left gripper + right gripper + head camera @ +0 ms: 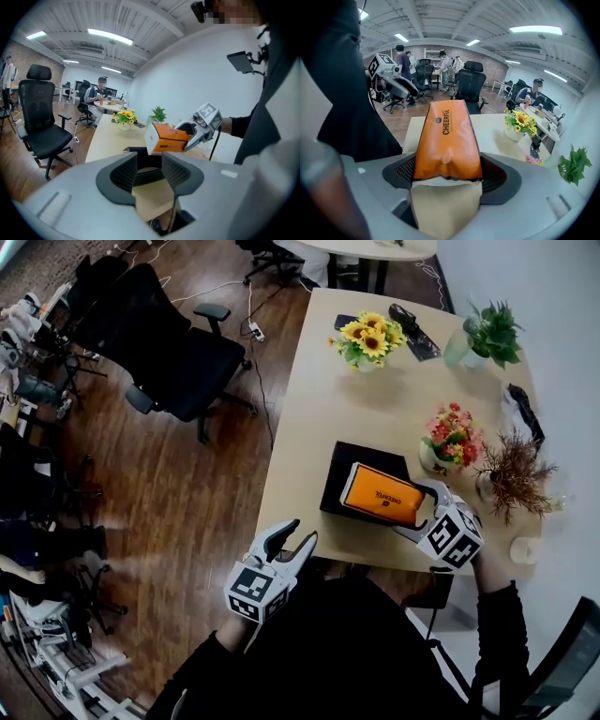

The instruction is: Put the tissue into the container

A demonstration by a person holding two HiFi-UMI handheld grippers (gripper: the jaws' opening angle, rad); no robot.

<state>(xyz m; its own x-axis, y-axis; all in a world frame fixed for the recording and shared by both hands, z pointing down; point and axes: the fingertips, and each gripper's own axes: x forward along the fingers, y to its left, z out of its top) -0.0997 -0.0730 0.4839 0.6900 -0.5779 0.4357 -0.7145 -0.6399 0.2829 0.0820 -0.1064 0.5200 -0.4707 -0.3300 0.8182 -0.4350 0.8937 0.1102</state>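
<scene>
An orange tissue pack (382,495) printed CHEERFUL hangs tilted over the black container (333,479) on the wooden table (319,409). My right gripper (424,510) is shut on the pack's near end. In the right gripper view the tissue pack (446,140) fills the gap between both jaws. My left gripper (300,532) is open and empty, just off the table's near edge. The left gripper view shows the tissue pack (166,138) above the container (133,150), held by the right gripper (190,136); the left gripper (150,173) has nothing between its jaws.
A sunflower vase (368,338), a green plant (487,334), a pink flower pot (450,437) and a dried plant (511,470) stand along the table's far and right sides. A black office chair (169,352) sits on the wood floor to the left.
</scene>
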